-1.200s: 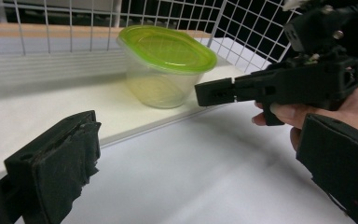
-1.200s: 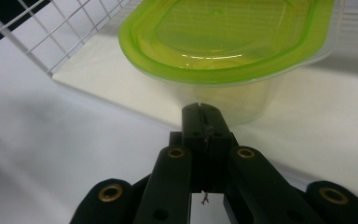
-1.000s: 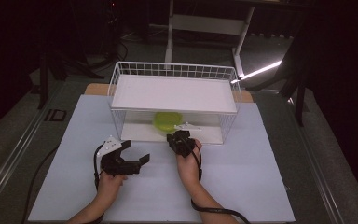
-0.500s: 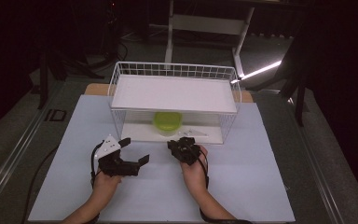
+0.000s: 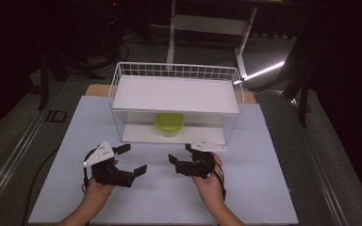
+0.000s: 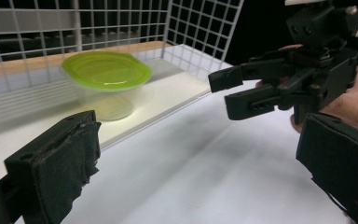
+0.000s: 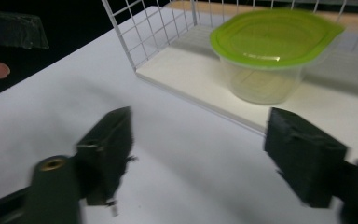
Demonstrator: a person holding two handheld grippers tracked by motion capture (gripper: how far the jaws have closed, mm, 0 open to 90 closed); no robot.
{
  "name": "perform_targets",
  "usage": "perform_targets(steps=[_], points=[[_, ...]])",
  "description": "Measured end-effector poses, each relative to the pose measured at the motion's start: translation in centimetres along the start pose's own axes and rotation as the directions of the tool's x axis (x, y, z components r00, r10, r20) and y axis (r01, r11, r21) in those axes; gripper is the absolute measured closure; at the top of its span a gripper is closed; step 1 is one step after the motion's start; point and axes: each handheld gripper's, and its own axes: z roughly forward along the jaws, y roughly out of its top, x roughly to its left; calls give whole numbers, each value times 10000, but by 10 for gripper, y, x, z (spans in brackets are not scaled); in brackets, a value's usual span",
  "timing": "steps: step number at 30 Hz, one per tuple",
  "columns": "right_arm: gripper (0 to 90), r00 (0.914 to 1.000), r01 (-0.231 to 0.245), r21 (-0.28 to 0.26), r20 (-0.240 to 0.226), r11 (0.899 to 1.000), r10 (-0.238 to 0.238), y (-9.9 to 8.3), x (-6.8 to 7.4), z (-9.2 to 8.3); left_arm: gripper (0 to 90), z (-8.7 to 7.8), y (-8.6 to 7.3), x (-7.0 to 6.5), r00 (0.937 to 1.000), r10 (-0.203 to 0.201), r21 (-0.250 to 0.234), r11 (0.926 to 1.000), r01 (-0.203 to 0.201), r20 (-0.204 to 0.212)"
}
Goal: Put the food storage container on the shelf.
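The green-lidded tub (image 5: 169,124) is seen on the rack's (image 5: 176,94) lower shelf, just beyond the right gripper (image 5: 185,157), whose empty jaws have just been opening; the left gripper (image 5: 133,158) is likewise spread empty.

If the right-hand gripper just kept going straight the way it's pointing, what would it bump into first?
Probably the green-lidded tub on the bottom shelf of the wire rack; the right gripper has open, empty jaws aimed roughly at it. Depth is hard to judge.

Left tongs (image 6: 200,168) spread wide over the white tabletop (image 6: 205,177), lidded green-topped clear container (image 6: 106,81) on the wire rack's lower shelf (image 6: 168,93), right tongs (image 6: 235,91) opposite, empty, parted.
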Motion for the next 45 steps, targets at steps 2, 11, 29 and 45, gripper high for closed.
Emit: perform_targets(steps=[2, 11, 29, 45], points=[[180, 9998, 24, -181, -198, 9998, -27, -2, 2, -11, 4, -3, 0, -1, 10000, -30, -94, 10000, 30, 27], [179, 9984, 217, -306, -512, 9993, -233, -7, 3, -38, 4, -14, -4, -3, 9999, 148, 12, 9999, -148, 81], [180, 9993, 222, -125, -312, 9997, -226, -32, -25, -90, 4, -41, -20, 3, 10000, 51, 400, 9992, -50, -28], [180, 9996, 215, -51, 189, 9998, -214, -51, -40, -115, 4, -58, -36, 7, 9994, 0, 559, 9984, 19, -344]])
